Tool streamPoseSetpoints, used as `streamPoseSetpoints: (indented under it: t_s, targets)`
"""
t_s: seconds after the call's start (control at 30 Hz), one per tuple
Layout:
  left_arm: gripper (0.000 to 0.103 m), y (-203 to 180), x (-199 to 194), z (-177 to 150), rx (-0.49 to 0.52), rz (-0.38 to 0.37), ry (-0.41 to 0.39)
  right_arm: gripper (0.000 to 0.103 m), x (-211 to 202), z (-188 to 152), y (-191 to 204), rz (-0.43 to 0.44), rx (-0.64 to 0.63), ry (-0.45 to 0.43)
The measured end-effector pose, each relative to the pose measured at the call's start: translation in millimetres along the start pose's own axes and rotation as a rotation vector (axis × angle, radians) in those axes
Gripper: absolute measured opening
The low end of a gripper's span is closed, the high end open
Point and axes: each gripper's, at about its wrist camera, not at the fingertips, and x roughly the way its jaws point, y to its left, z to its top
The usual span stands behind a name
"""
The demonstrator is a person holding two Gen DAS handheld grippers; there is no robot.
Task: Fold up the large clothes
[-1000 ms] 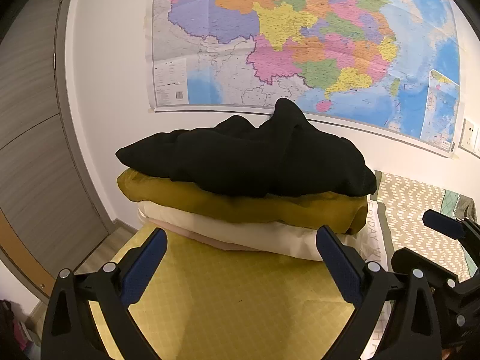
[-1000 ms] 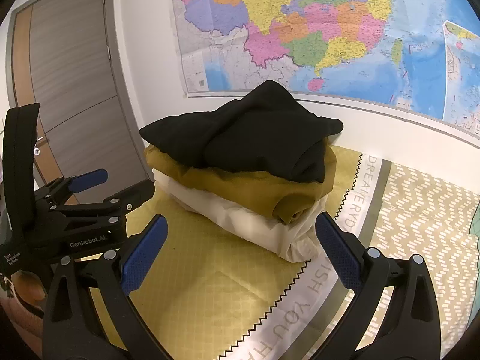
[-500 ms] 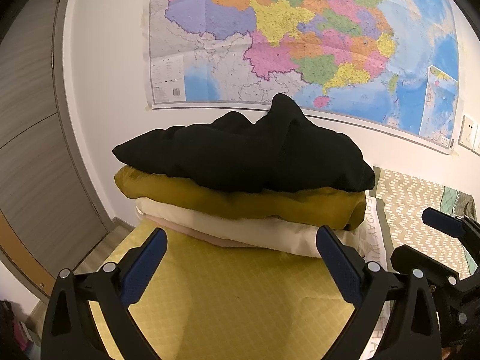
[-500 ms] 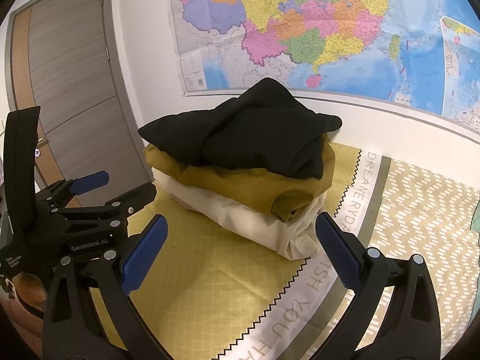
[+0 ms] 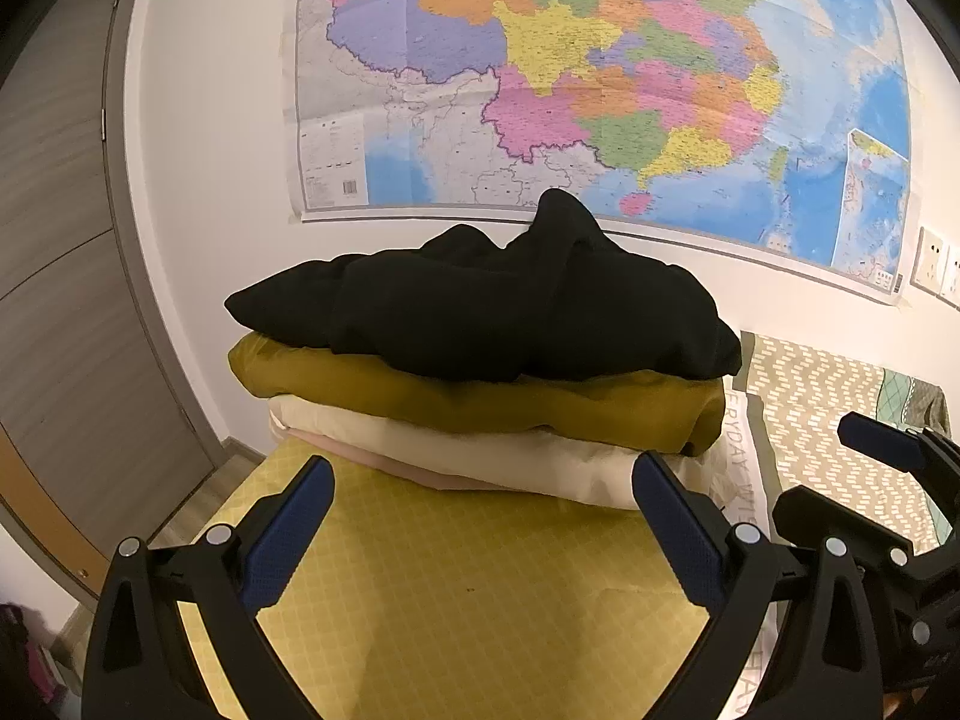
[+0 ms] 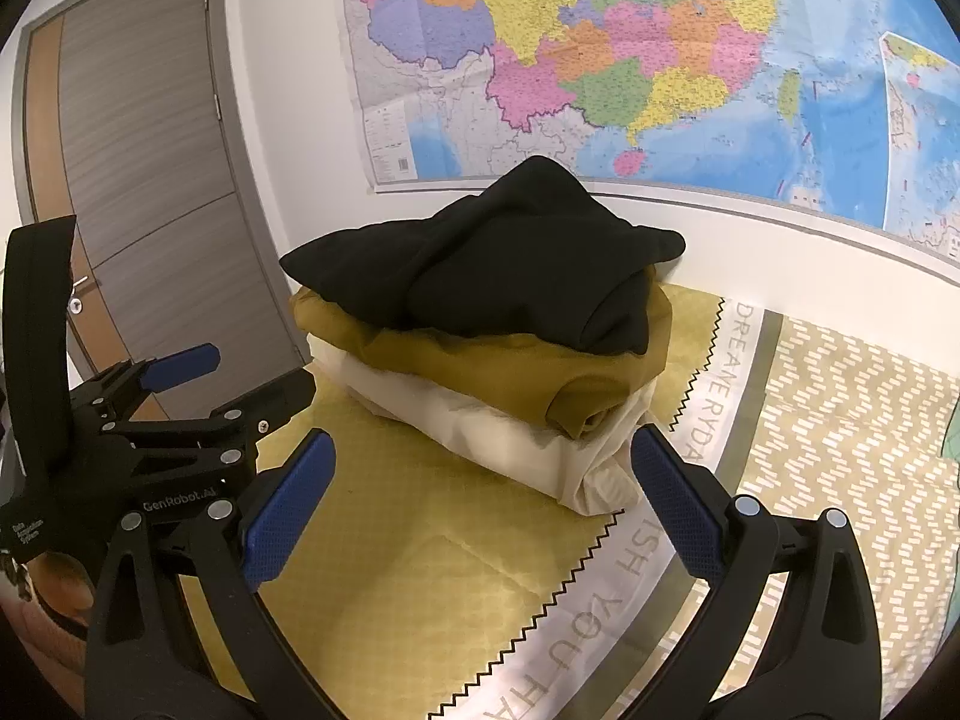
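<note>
A stack of folded clothes sits at the far end of the bed against the wall. On top lies a loosely folded black garment [image 5: 480,312] [image 6: 480,264], under it a mustard one [image 5: 480,402] [image 6: 516,372], then a cream one [image 5: 510,456] [image 6: 480,432] and a thin pinkish layer [image 5: 372,456]. My left gripper [image 5: 480,528] stands open just short of the stack, nothing between its fingers. My right gripper [image 6: 480,498] is open too, to the right of the left one, facing the stack's right corner.
The bed cover [image 5: 480,600] is yellow check with a white lettered band [image 6: 600,600] and a zigzag-patterned part [image 6: 840,450] to the right. A wall map [image 5: 600,78] hangs behind the stack. A grey door [image 6: 138,150] stands at the left.
Both grippers have drifted slightly lower and stayed open; the stack sits a little higher in both views. The clothes have not moved.
</note>
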Motion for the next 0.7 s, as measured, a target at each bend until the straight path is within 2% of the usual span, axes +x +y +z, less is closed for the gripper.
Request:
streamPoseSetpoints:
  t_s: [0.5, 0.6, 0.7]
  targets:
    - [0.096, -2.8, -6.4, -10.7, -0.008, 0.005, -0.018, 0.097, -9.4, -10.3, 2.6, -0.011, 0.010, -0.004]
    - [0.096, -10.1, -7.4, -14.7, 0.005, -0.025, 0.000, 0.097, -13.9, -15.9, -2.1, -0.015, 0.024, 0.003]
    - [0.096, -23.9, -4.5, -19.2, 0.015, -0.101, 0.040, 0.097, -23.5, -25.8, -13.2, -0.034, 0.053, 0.013]
